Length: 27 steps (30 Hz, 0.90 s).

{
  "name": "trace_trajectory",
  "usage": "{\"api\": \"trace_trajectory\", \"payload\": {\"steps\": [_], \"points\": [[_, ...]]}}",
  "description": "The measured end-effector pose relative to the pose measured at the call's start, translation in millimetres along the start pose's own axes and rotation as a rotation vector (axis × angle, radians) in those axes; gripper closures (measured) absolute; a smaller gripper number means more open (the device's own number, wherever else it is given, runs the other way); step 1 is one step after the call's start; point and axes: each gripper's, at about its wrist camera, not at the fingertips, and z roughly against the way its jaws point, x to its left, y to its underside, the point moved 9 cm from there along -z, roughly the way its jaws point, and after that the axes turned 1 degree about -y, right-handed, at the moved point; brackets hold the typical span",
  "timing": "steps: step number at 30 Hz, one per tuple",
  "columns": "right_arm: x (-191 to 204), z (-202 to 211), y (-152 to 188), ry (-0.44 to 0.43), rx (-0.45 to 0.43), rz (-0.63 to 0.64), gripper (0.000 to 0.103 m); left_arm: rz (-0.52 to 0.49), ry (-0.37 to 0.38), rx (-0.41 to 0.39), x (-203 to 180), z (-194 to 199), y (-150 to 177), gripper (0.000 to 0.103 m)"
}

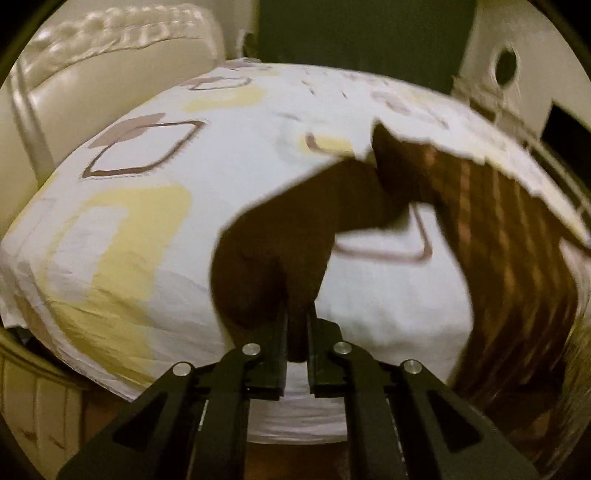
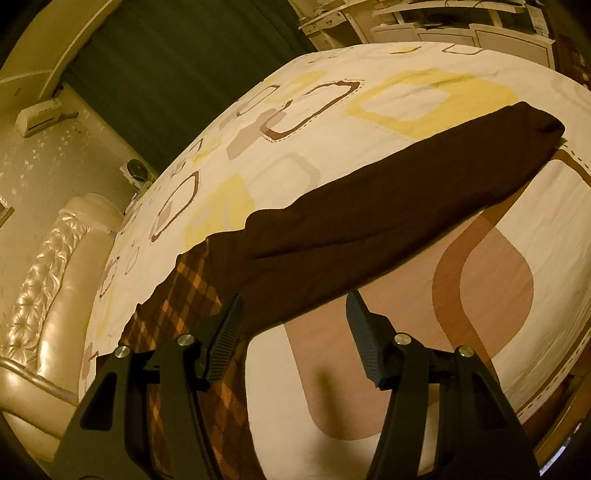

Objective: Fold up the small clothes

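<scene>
A small brown garment lies on a bed with a white sheet (image 1: pixel 147 229) printed with yellow and brown squares. It has a plain dark brown sleeve (image 2: pixel 388 206) and a brown-and-orange plaid body (image 2: pixel 192 288). In the left wrist view my left gripper (image 1: pixel 297 332) is shut on the dark brown sleeve (image 1: pixel 280 243) and lifts it off the sheet; the plaid body (image 1: pixel 509 258) hangs at the right, blurred. In the right wrist view my right gripper (image 2: pixel 295 332) is open and empty, just above the sheet (image 2: pixel 369 369), with its left finger (image 2: pixel 225 332) against the garment's lower edge.
A padded cream headboard (image 1: pixel 92 74) stands at the bed's far left and shows in the right wrist view (image 2: pixel 48 295). A dark green curtain (image 2: pixel 177 74) hangs behind the bed. White shelving (image 2: pixel 461 26) stands at the far side. A white cabinet (image 1: pixel 517 62) is at the right.
</scene>
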Motion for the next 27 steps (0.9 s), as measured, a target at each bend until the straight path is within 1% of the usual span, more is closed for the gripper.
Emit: {"api": "trace_trajectory", "payload": {"steps": [3, 6, 7, 8, 10, 11, 12, 15, 17, 20, 23, 27], "points": [[0.7, -0.8, 2.1, 0.002, 0.004, 0.001, 0.045, 0.095, 0.023, -0.049, 19.2, 22.5, -29.6, 0.095], [0.6, -2.2, 4.8, 0.009, 0.010, 0.004, 0.045, 0.234, 0.021, -0.103, 56.1, 40.0, -62.5, 0.095], [0.5, -2.9, 6.5, 0.012, 0.013, 0.003, 0.045, 0.269, 0.011, -0.119, 69.0, 44.0, -70.5, 0.095], [0.7, -3.2, 8.4, 0.014, 0.016, 0.005, 0.045, 0.315, -0.015, -0.137, 89.2, 48.6, -80.9, 0.095], [0.9, -4.3, 11.6, 0.020, 0.021, 0.007, 0.045, 0.363, -0.054, -0.145, 115.6, 49.5, -90.7, 0.095], [1.3, -4.8, 13.3, 0.023, 0.022, 0.008, 0.045, 0.389, -0.091, -0.146, 134.3, 49.3, -96.4, 0.095], [1.7, -5.6, 15.1, 0.027, 0.026, 0.009, 0.045, 0.407, -0.112, -0.144, 146.5, 48.8, -98.6, 0.095], [3.2, -8.8, 20.4, 0.038, 0.032, 0.010, 0.045, 0.448, -0.171, -0.125, 179.9, 39.3, -98.9, 0.095], [5.0, -12.7, 24.7, 0.046, 0.040, 0.013, 0.045, 0.483, -0.186, -0.109, 199.1, 30.0, -95.0, 0.095], [9.0, -22.0, 33.1, 0.059, 0.064, 0.025, 0.045, 0.508, -0.213, -0.073, 218.4, 12.8, -86.6, 0.095], [14.5, -29.8, 39.7, 0.066, 0.082, 0.039, 0.045, 0.542, -0.214, -0.042, 228.6, -2.7, -76.5, 0.095], [18.7, -35.7, 44.7, 0.073, 0.094, 0.054, 0.045, 0.592, -0.210, 0.007, 237.3, -24.5, -54.1, 0.095]]}}
